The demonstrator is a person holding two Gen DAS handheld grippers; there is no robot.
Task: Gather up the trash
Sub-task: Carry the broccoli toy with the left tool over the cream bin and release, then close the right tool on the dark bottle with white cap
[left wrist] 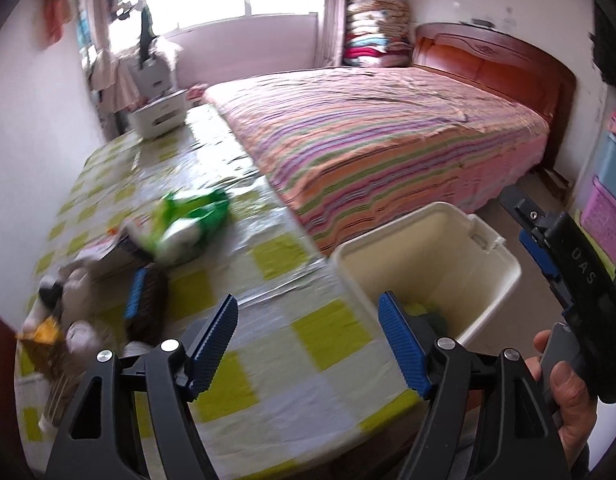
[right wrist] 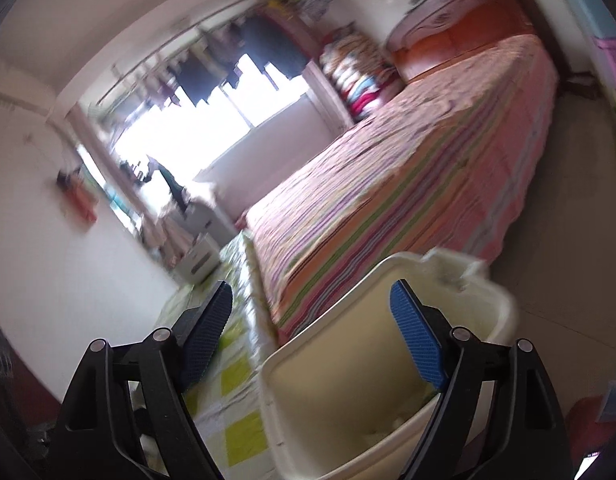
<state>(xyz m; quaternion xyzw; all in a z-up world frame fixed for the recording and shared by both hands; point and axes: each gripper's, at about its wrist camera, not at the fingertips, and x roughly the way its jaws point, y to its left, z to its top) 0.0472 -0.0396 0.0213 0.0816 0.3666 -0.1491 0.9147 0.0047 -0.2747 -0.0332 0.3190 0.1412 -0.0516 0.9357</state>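
Observation:
Trash lies in a blurred pile at the left of the checked table (left wrist: 276, 280): a green and white wrapper (left wrist: 188, 220), a dark brown packet with a blue edge (left wrist: 146, 304), an orange-yellow wrapper (left wrist: 44, 336) and white crumpled bits. A white bin (left wrist: 420, 248) stands off the table's right edge, with something yellow-green at its bottom. My left gripper (left wrist: 308, 308) is open and empty over the table's near edge, its right finger above the bin. My right gripper (right wrist: 312, 296) is open and empty above the bin (right wrist: 340, 360). In the left wrist view the right gripper (left wrist: 544, 248) is at the bin's right, held by a hand (left wrist: 568, 392).
A bed with a striped sheet (left wrist: 388, 136) runs along the table's far right side, ending in a wooden headboard (left wrist: 492, 64). A white storage box (left wrist: 160, 116) sits at the table's far end. Blue and pink crates (left wrist: 608, 200) stand at the right wall.

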